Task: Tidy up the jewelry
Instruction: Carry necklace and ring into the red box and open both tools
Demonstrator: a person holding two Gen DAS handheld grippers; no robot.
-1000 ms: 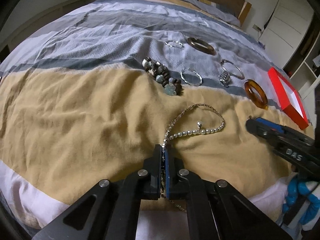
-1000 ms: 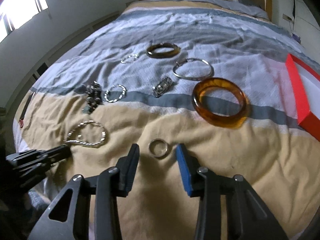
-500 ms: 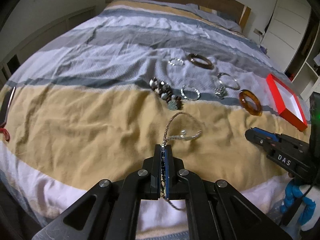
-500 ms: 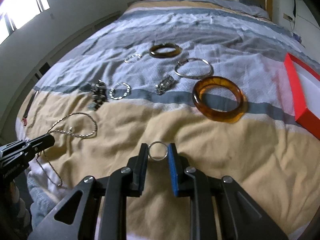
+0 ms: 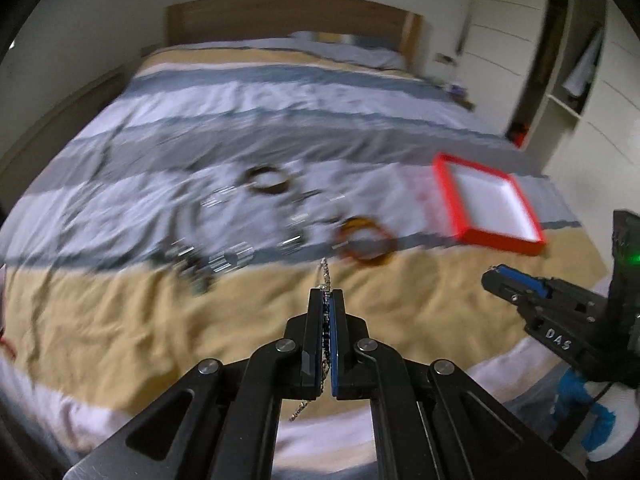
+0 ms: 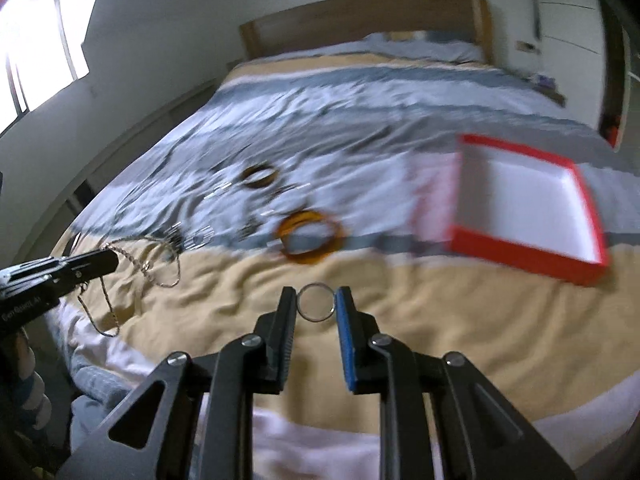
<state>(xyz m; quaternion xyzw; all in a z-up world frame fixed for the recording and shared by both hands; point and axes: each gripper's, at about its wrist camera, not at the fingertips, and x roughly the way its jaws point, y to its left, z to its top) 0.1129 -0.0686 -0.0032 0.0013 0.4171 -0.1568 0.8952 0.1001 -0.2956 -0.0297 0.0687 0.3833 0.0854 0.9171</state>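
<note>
My left gripper (image 5: pixel 327 296) is shut on a thin silver chain necklace (image 5: pixel 325 276) and holds it above the bed; in the right wrist view the necklace (image 6: pixel 160 264) hangs in loops from the left gripper (image 6: pixel 112 260). My right gripper (image 6: pixel 315 300) is shut on a small silver ring (image 6: pixel 315 303), pinched between its two pads and lifted off the cover. An open red box (image 6: pixel 532 216) with a white inside lies on the bed at the right; the same red box (image 5: pixel 488 204) is ahead and right of the left gripper.
Several bangles and bracelets lie blurred on the striped bed cover, among them an amber bangle (image 6: pixel 310 236) and a dark brown bangle (image 6: pixel 260 174). A beaded bracelet (image 5: pixel 192 264) lies further left. The wooden headboard (image 5: pixel 288 20) is far behind, with white cupboards (image 5: pixel 520 40) at the right.
The right gripper shut on the ring and lifted it. The left gripper rose with the necklace off the cover. Both views pulled back and swung toward the red box.
</note>
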